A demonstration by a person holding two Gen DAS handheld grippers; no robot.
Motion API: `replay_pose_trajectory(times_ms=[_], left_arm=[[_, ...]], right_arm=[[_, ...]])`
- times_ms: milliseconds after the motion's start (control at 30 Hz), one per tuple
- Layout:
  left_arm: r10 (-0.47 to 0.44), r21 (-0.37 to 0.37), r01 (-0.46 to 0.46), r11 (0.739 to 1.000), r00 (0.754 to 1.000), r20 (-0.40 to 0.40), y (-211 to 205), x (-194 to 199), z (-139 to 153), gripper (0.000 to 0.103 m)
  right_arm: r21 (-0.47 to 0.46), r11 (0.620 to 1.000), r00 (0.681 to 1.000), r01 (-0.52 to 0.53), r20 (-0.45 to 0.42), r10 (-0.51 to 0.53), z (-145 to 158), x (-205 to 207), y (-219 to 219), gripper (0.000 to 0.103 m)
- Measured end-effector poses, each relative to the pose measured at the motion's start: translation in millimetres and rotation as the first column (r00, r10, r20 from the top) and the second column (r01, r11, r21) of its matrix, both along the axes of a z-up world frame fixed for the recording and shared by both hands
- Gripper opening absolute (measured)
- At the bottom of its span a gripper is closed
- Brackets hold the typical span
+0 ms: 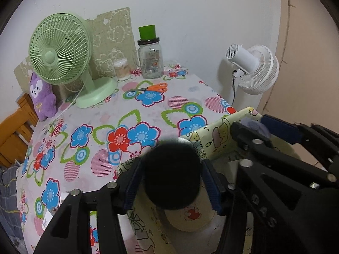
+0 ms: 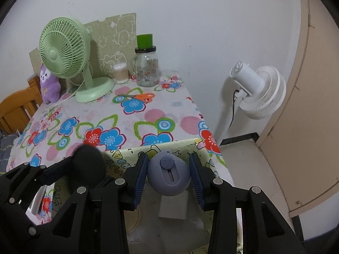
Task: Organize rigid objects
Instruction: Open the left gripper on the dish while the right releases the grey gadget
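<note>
Evidently right tongs point(image 2: 168, 178) tight on one grey cutter point(image 2: 169, 169); left tongs point(image 1: 173, 180) around one black ball point(image 1: 171, 169), grip unclear.

We see a table point(image 2: 148, 114) w/ floral cloth. On it: green fan point(image 2: 70, 57), purple plush point(image 2: 49, 84), cotton-swab tub point(image 2: 121, 73), glass jar point(image 2: 147, 67) w/ green cup on lid, orange scissors point(image 2: 138, 96), yellow box point(image 2: 127, 154) at near edge.

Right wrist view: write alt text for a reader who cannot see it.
The right gripper is shut on a round grey-blue gadget above a cartoon-print box at the edge of a flowered table, with a green fan behind.
</note>
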State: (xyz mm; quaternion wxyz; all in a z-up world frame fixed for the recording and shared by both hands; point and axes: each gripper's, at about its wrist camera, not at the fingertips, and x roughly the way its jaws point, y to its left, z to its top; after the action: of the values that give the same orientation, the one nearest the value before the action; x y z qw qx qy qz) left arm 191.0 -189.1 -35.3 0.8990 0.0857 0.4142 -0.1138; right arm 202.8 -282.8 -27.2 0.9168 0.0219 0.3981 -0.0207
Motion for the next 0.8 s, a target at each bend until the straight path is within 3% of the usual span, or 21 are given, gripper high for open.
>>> replay_pose_trajectory(times_ms=[333,433,567,700,800], left_arm=[[-0.033,-0.008,0.033,0.999,0.999,-0.017,-2.4,-0.6,-0.2,0.08],[-0.026,-0.005,0.026,1.0,1.0,-0.006,-2.1,-2.4,1.3,0.089],[-0.029,-0.003,0.029,1.0,0.999,0.025,-1.5,-8.2,6.0,0.094],[-0.03,-0.006,0.03,1.0,0.999,0.033,0.7,-14.0,9.7,0.096],[-0.038,-0.005,0.038,0.999,0.998,0.051,2.6,-20.9,14.6,0.098]], right_arm=[[0.063,0.998,0.999,0.011,-0.04,-0.009,-11.3,6.9,-6.9,0.044],[0.061,0.998,0.999,0.016,-0.037,-0.014,-10.1,5.9,-7.2,0.045],[0.057,0.998,1.0,0.025,-0.019,-0.024,-5.3,0.5,-7.0,0.06],[0.045,0.999,1.0,0.024,0.003,-0.024,1.3,-6.3,-5.1,0.062],[0.051,0.998,1.0,0.028,0.013,-0.029,5.8,-13.3,-4.7,0.07]])
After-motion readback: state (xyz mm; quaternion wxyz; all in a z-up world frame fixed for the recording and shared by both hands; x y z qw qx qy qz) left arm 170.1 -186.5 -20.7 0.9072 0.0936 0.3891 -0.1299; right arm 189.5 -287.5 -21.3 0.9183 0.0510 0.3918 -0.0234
